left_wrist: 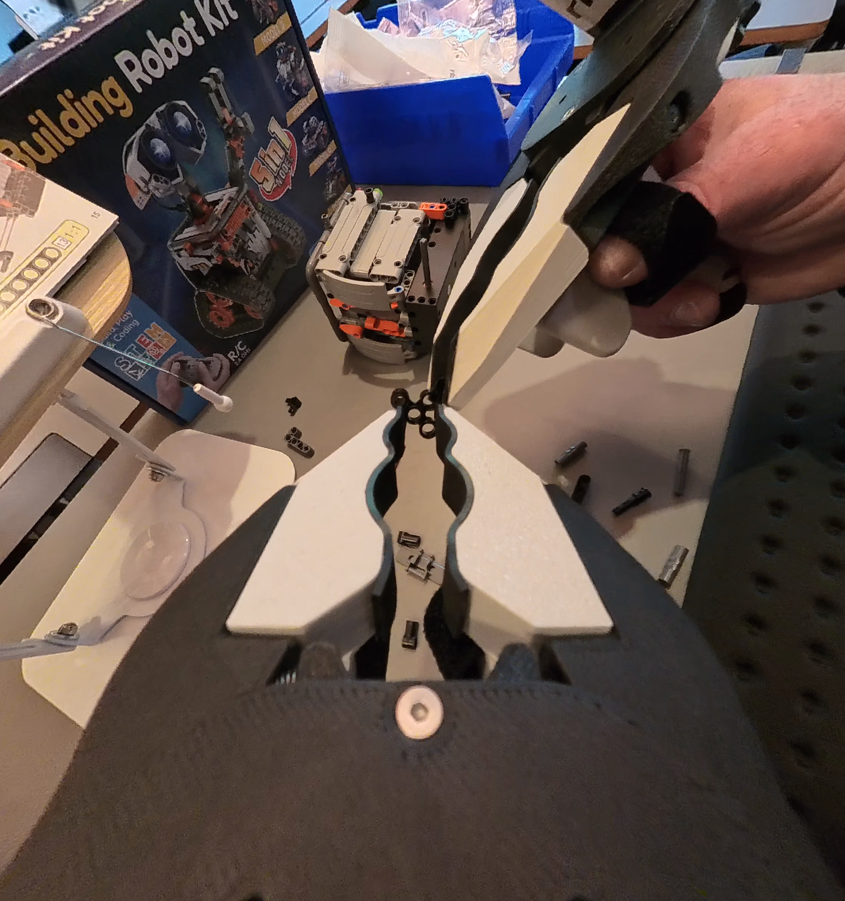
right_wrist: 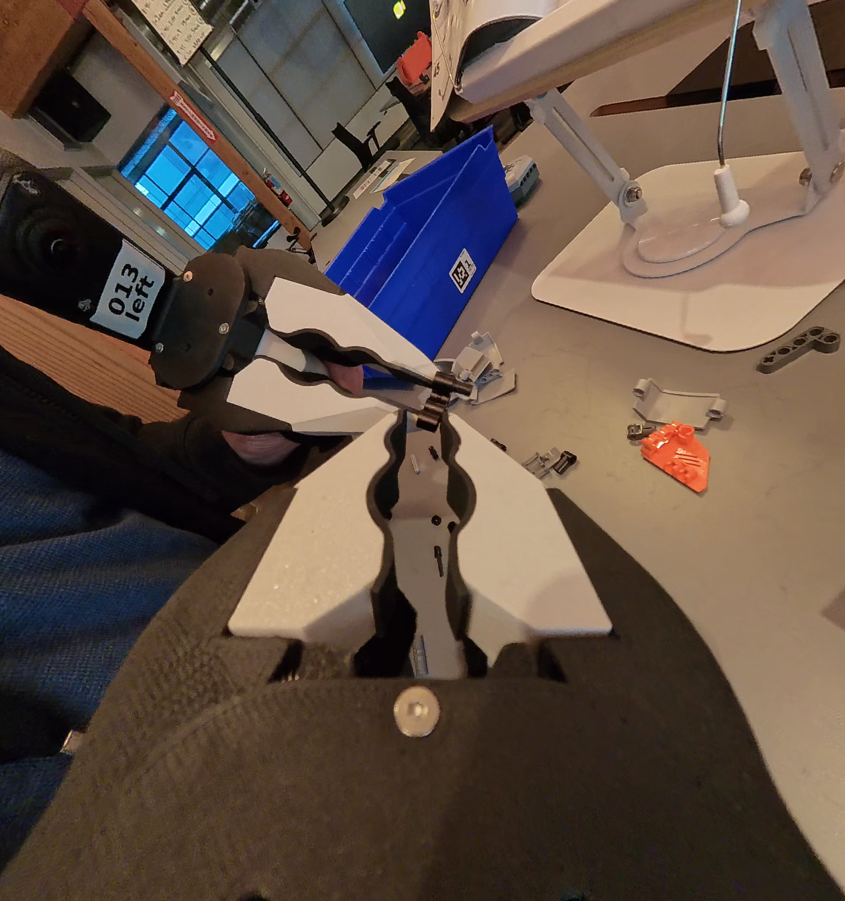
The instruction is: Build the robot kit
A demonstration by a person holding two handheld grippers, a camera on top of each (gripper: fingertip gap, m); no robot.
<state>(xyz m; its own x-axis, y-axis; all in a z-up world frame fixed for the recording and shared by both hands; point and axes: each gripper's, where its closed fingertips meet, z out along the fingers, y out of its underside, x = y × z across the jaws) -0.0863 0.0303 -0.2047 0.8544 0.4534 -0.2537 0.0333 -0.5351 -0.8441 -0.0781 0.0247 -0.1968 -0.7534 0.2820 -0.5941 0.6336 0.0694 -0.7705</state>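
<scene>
A small black multi-hole connector piece (left_wrist: 419,410) is held in the air between both grippers, above the grey table (left_wrist: 508,439). My left gripper (left_wrist: 420,414) is shut on it. It shows again in the right wrist view (right_wrist: 437,390), where the left gripper (right_wrist: 435,382) comes in from the left. My right gripper (right_wrist: 424,420) is shut on the piece's lower end. In the left wrist view the right gripper (left_wrist: 438,390) comes down from the upper right, held by a hand (left_wrist: 761,205). A partly built grey, black and orange model (left_wrist: 376,273) stands just behind.
A kit box (left_wrist: 167,195) and a blue bin (left_wrist: 425,127) stand at the back. A white book stand's base (left_wrist: 167,487) lies left. Loose pins (left_wrist: 630,502) and an axle (left_wrist: 681,465) lie right, next to a perforated mat (left_wrist: 800,487). An orange part (right_wrist: 676,456) and grey panel (right_wrist: 678,404) lie nearby. My left and right fingertips are right by each other.
</scene>
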